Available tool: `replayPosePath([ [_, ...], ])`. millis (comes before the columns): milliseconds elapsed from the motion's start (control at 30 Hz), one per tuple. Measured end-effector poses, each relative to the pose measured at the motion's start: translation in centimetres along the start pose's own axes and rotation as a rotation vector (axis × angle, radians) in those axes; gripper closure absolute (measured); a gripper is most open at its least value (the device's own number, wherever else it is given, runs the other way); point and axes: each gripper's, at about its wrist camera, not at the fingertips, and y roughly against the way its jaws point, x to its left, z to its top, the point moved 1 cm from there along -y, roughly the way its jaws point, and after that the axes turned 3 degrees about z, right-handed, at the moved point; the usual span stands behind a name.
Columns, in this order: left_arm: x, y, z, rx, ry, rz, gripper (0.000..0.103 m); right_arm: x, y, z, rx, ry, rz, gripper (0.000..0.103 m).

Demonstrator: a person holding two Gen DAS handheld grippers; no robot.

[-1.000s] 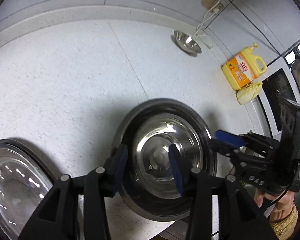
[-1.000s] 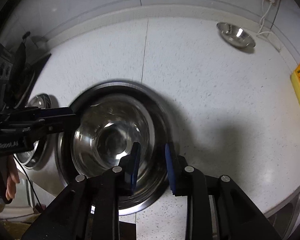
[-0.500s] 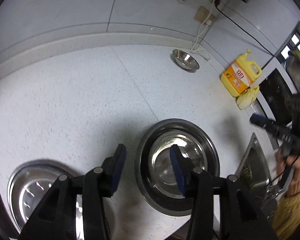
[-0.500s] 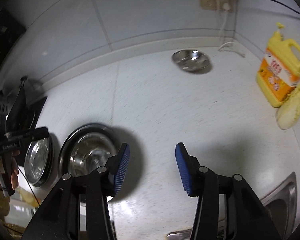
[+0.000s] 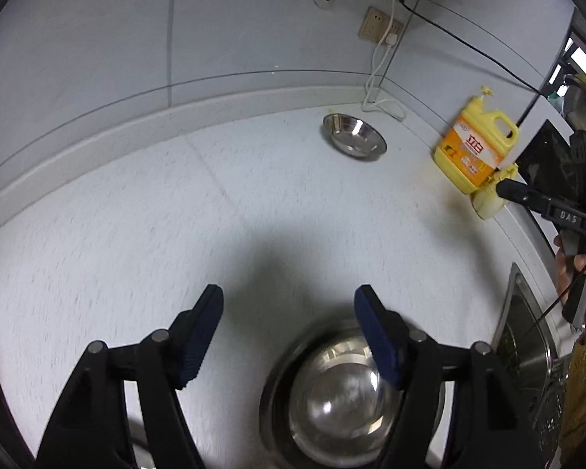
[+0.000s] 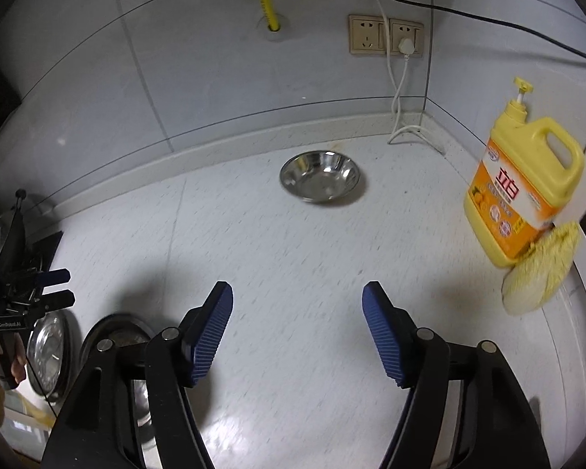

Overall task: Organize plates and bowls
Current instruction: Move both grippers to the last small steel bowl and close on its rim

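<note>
The left claw (image 5: 289, 328) points down and forward; its two blue pads (image 5: 199, 336) stand far apart, and nothing is between them; its jaws have just been opening. The right claw (image 6: 297, 326) tilts down too; its blue pads (image 6: 383, 336) are wide apart with nothing between them, and its jaws have just been opening as well. A hand (image 5: 582, 277) wraps around the right claw's handle; another hand (image 6: 4, 355) holds the left claw's handle at the picture's edge.

Even indoor light, fisheye views
Edges curve and darken; soft shadow on the table (image 5: 277, 203); slight motion blur; glare on bowl (image 6: 319, 174).
</note>
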Motion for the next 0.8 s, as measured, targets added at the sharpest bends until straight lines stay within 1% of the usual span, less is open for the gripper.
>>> replayPosePath([
  [133,-1.0,-2.7,3.9,0.011,-0.020,-0.012,0.035,-1.9,-2.7,2.2,0.016,-0.004,-0.005,0.038],
  [267,-1.2,-6.4,7.6,0.058,0.021,0.003,0.035,-4.1,-5.9,4.7,0.037,-0.014,-0.011,0.038],
  [333,-1.2,-8.2,9.1,0.060,0.040,-0.012,0.035,-5.3,-7.7,6.0,0.044,-0.026,-0.011,0.038],
  [500,-1.4,-13.6,12.5,0.095,0.118,-0.121,0.035,-8.4,-12.7,9.0,0.065,-0.084,0.009,0.038],
  [600,-2.3,-16.8,14.6,0.116,0.154,-0.181,0.037,-9.7,-15.3,10.0,0.087,-0.128,0.058,0.038],
  [667,-2.8,-18.7,16.1,0.116,0.178,-0.213,0.037,-10.4,-17.2,10.6,0.114,-0.155,0.091,0.038],
  [733,-3.3,-20.3,17.2,0.112,0.194,-0.220,0.037,-10.8,-18.4,11.1,0.128,-0.168,0.109,0.038],
  [800,-3.9,-22.0,18.1,0.126,0.204,-0.212,0.037,-11.2,-19.5,11.5,0.144,-0.178,0.110,0.038],
])
